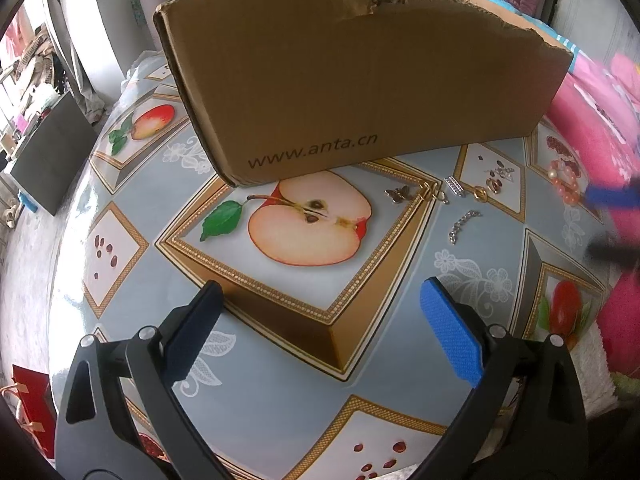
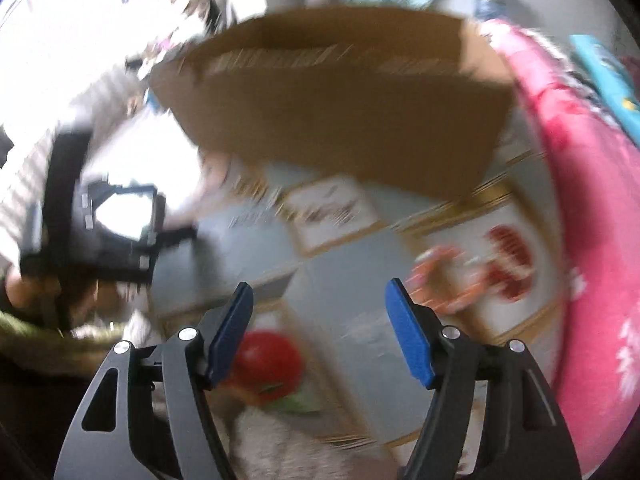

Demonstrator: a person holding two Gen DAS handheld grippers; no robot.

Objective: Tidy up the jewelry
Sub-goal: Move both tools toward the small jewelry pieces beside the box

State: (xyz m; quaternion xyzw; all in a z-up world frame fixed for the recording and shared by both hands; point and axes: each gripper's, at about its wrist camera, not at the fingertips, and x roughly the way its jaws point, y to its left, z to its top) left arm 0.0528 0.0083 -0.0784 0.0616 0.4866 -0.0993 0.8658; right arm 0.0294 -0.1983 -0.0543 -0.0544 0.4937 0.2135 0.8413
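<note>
Left gripper (image 1: 320, 300) and right gripper (image 2: 318, 300) are held jaws apart, empty, above scattered jewelry (image 1: 464, 196).

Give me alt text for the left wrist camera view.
An open, empty left gripper hovers over a fruit-print tablecloth. Beyond it stands a torn cardboard box; to the right lie small jewelry pieces, including a silver chain and a pink bead bracelet.
</note>
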